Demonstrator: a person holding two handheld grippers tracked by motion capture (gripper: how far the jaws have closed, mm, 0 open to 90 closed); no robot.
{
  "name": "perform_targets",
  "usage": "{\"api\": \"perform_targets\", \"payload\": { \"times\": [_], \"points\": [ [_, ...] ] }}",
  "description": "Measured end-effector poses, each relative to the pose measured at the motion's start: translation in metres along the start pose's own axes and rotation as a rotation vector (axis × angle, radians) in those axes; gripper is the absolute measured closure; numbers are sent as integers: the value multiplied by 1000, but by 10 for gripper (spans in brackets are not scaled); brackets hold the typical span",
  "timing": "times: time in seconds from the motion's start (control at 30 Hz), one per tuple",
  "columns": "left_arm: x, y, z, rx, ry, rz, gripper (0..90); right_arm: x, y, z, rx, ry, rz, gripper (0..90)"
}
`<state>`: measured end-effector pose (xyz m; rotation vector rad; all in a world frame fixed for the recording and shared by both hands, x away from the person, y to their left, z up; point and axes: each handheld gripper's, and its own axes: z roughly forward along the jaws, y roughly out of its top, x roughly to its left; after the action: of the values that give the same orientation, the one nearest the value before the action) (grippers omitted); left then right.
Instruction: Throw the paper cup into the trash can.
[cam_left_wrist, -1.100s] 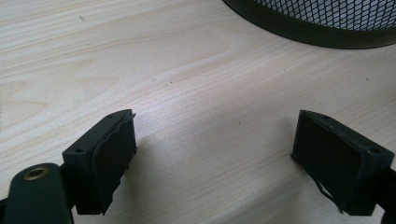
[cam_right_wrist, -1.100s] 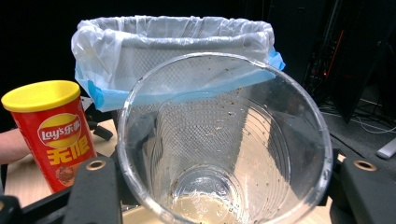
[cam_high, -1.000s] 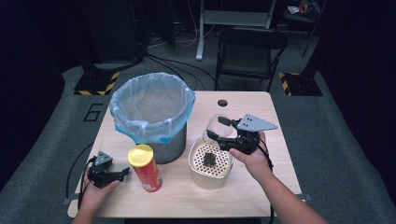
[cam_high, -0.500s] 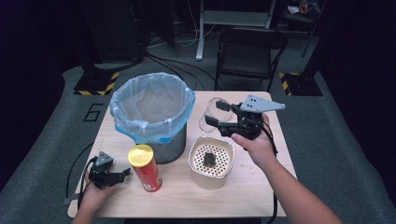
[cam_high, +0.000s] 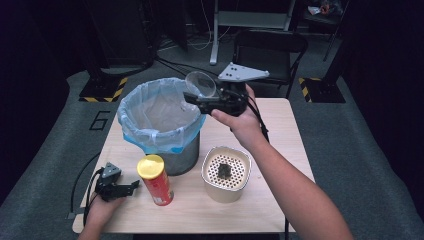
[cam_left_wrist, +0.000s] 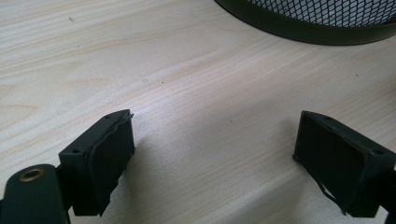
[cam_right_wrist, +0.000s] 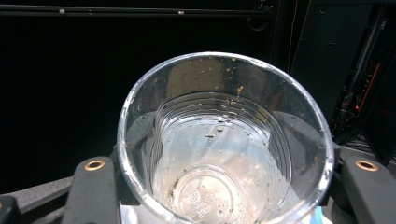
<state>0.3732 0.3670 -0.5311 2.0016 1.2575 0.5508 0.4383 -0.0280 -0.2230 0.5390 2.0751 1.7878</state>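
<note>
Reaching forward, our right tool (cam_high: 196, 98) pinches a clear cup (cam_high: 200, 84) tipped over the bin (cam_high: 159, 122); our left tool (cam_left_wrist: 215, 154) rests spread on the tabletop (cam_left_wrist: 187, 93), beside the can (cam_high: 155, 179).

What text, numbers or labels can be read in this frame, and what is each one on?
"6": painted on the grey floor left of the table.
Embossed lettering on the bottom of the clear plastic cup held in the right gripper: too blurred to read.
Print on the red chip can: too small to read.
Nothing else legible.
</note>
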Motion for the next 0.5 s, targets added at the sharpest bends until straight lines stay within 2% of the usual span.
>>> {"api": "perform_targets", "payload": {
  "times": [0.13,0.2,0.23,0.33,0.5],
  "points": [
    [0,0,0,1,0,-2,117,1,5,21,10,-10,-7,334],
    [0,0,0,0,-1,-5,118,1,5,38,37,-19,1,331],
    [0,0,0,4,-4,-5,118,1,5,38,37,-19,1,331],
    [0,0,0,-1,0,-2,120,-3,3,53,55,-30,23,330],
    [0,1,-1,12,-5,1,119,-4,1,66,82,-38,25,330]
  ]
}}
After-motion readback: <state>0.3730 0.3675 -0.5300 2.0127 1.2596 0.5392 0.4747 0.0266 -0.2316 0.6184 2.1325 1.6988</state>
